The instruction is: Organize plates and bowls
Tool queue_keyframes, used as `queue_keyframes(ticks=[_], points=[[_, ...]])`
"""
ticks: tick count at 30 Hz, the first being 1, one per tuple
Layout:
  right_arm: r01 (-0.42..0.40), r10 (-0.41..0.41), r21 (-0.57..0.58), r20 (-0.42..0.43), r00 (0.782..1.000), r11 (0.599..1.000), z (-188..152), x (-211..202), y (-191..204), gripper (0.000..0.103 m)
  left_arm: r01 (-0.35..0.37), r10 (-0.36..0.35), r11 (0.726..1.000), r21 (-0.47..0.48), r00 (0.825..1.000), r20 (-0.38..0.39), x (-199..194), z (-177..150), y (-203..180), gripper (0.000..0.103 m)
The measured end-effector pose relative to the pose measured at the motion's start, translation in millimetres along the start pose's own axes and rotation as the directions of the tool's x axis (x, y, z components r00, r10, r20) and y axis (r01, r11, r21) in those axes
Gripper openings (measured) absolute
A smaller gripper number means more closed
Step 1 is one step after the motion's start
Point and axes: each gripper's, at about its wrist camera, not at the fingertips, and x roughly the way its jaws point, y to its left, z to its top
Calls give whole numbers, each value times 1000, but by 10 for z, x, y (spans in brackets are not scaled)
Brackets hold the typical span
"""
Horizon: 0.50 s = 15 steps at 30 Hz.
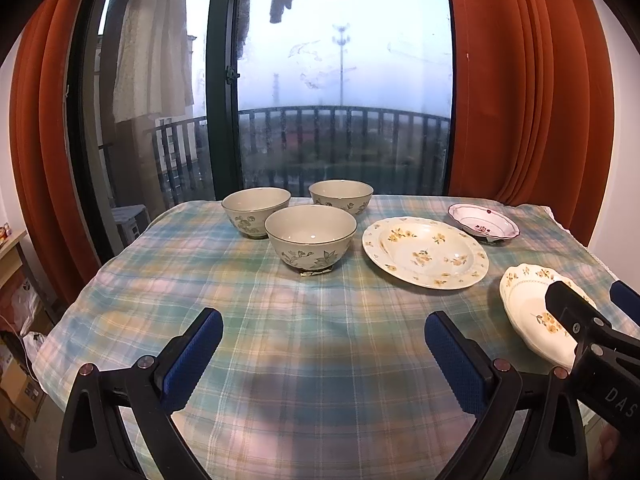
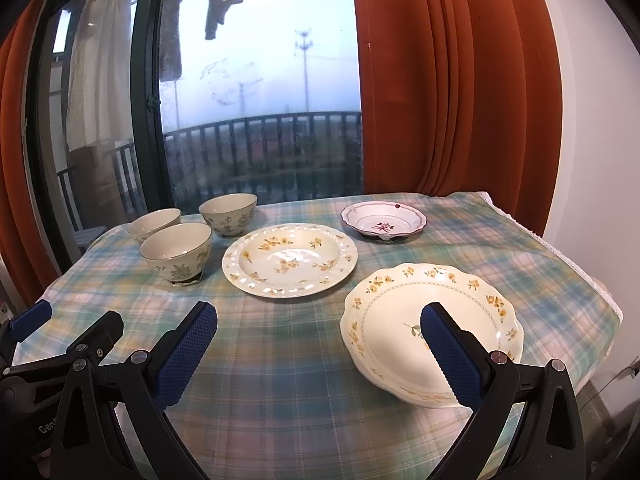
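Three cream floral bowls stand in a cluster at the table's far left: the nearest bowl [image 1: 310, 237] [image 2: 176, 251], a left one [image 1: 256, 211] [image 2: 154, 220] and a far one [image 1: 341, 197] [image 2: 228, 209]. A large yellow-flowered plate [image 1: 425, 251] [image 2: 289, 259] lies mid-table. Behind it sits a small pink-rimmed dish [image 1: 483, 221] [image 2: 383, 218]. A scalloped yellow-flowered plate [image 1: 528, 304] [image 2: 404, 308] lies near right. My left gripper [image 1: 324, 344] hovers open over bare cloth. My right gripper [image 2: 319, 336] is open too, its right finger over the scalloped plate's near rim.
The checked tablecloth [image 1: 280, 320] covers the whole table, whose edges fall away left and right. Orange curtains [image 2: 448, 80] and a glass balcony door [image 1: 340, 80] stand behind. Boxes and a shelf [image 1: 12, 264] sit low at the left. The right gripper's body [image 1: 588, 328] shows beside the left one.
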Motion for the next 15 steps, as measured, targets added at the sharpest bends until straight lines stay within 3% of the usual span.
queue_keyframes(ticks=[15], points=[[14,-14,-6,-14,1000,1000,22,115,-14,103,13,-13,1000,20,1000,-18,146,31,-118,97]])
